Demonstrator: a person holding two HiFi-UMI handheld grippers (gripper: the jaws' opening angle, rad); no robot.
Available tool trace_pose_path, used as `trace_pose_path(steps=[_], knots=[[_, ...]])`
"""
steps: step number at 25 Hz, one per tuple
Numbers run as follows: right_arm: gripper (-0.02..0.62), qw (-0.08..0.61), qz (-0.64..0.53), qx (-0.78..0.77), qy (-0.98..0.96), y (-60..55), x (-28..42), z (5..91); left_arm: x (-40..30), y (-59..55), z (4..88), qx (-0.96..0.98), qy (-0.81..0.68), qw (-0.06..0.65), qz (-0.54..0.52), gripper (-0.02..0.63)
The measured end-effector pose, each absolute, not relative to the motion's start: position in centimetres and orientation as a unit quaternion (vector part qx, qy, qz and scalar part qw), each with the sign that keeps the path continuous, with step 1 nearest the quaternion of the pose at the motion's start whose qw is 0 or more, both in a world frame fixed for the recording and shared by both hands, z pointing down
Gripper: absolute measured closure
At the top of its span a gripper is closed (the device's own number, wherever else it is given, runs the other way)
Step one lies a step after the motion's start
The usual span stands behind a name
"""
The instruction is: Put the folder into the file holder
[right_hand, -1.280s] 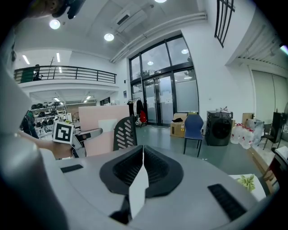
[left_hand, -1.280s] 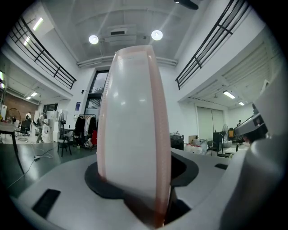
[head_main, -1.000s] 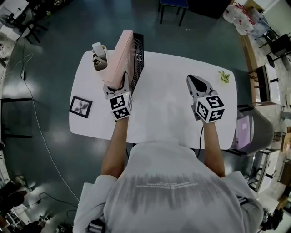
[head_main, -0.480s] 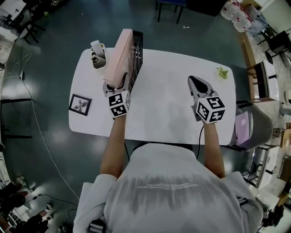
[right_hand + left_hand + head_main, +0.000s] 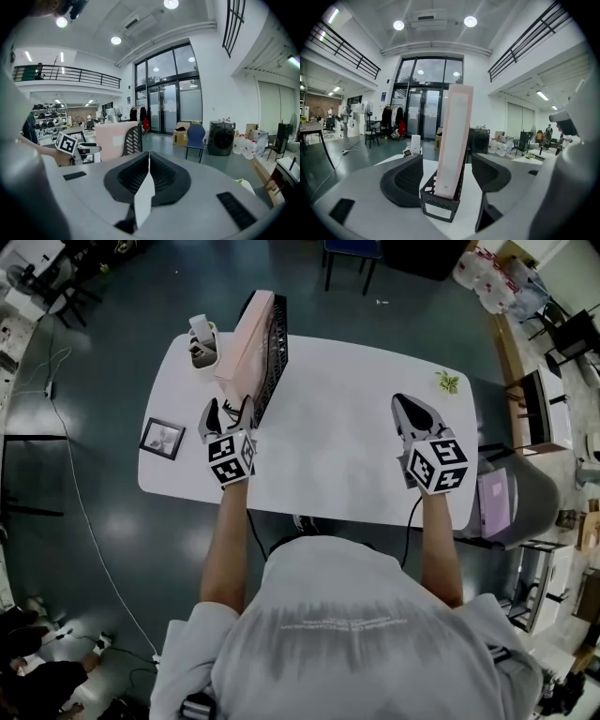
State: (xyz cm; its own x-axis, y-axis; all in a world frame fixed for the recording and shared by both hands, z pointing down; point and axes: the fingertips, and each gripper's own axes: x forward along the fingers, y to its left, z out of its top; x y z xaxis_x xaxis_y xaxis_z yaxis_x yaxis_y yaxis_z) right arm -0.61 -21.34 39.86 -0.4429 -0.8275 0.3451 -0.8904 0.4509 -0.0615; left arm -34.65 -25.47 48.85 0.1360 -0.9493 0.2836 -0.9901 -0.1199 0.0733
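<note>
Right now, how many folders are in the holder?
1: a pink folder stands upright in the black holder at the table's far left; the left gripper view shows none hidden beside it.

Ahead of the left jaws: tall glass doors [image 5: 423, 115], ceiling lights [image 5: 470, 21] above, black balcony railings [image 5: 524, 40] both sides. Past the right jaws: blue chair [image 5: 195, 136], washing machine [image 5: 221, 138]. Below: white table [image 5: 347, 456], teal floor [image 5: 112, 343].

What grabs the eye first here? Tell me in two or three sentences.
A tall pink folder stands upright in a black mesh file holder at the far left of the white table. The left gripper sits just before the holder's near end, its jaws having just opened, wide apart and off the folder. The right gripper hovers shut and empty over the table's right side.
</note>
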Motion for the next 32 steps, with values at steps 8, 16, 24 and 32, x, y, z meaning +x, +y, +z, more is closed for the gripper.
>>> trace_pose_path(steps=[8, 16, 24, 32], knots=[[0.563, 0.116, 0.094, 0.527, -0.837, -14.3, 3.6, 37.2, -32.1, -17.9, 44.6, 0.748, -0.652, 0.102, 0.078, 0.286], [0.563, 0.114, 0.028, 0.540, -0.833, -7.5, 5.9, 33.2, -27.3, -10.6, 38.6, 0.799, -0.597, 0.052, 0.054, 0.454], [0.563, 0.113, 0.009, 0.540, -0.834, 0.9, 6.9, 31.9, -23.5, -2.0, 34.8, 0.824, -0.564, 0.009, 0.051, 0.581], [0.563, 0.108, -0.007, 0.541, -0.834, 7.0, 7.2, 30.4, -21.2, 4.6, 31.1, 0.842, -0.537, -0.026, 0.048, 0.589]])
